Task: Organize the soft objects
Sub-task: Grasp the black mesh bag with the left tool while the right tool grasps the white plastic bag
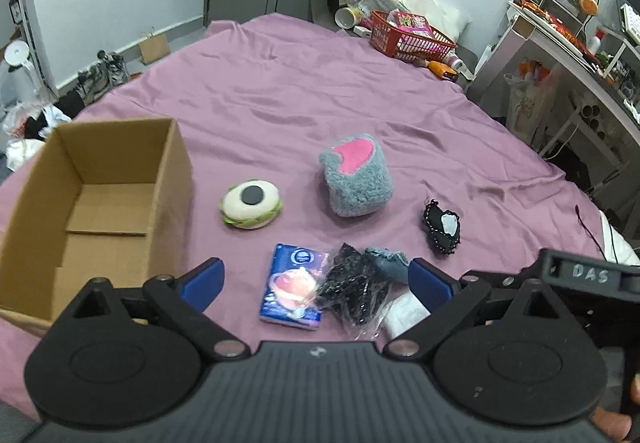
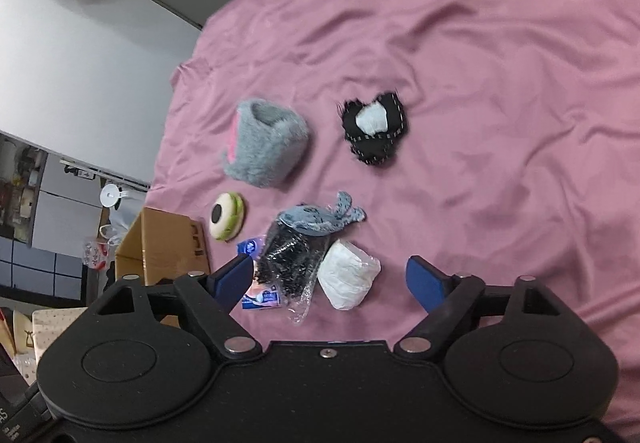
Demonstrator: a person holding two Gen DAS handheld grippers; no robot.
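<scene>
Soft things lying scattered on the mauve bedsheet [image 1: 280, 91], none yet resting inside the open brown cardboard box [image 1: 120, 171] sitting at the bed's left edge. Left gripper [image 1: 316, 283] hovering with jaws spread wide and gripping nothing, framing a blue printed tissue packet [image 1: 290, 289] and a crinkly clear bag of black material [image 1: 352, 291]. Right gripper [image 2: 330, 283] likewise hanging with jaws wide apart and empty, facing a white wrapped pad [image 2: 348, 275] lying just beside that bag. Resting against the bag's far end, a grey-blue knitted bundle [image 2: 320, 219]. Farther toward the middle of the bed: a round cream burger-shaped plush with a black dot [image 1: 251, 205] near the box, a fuzzy grey cube plush with a pink heart [image 1: 356, 177], and a black heart-shaped pouch with white stitching and a pale patch [image 1: 442, 227] off to the right.

Judging the risks: closing on the near cluster likely catching the slippery film of the bag together with a neighbour, dragging the packet or pad sideways instead of lifting one cleanly. Pinching only loose plastic possibly letting the bag slide out mid-carry. Both grippers pointing at the same pile also inviting a collision. Loose sheet folds possibly snagging between the jaws on a low approach.
</scene>
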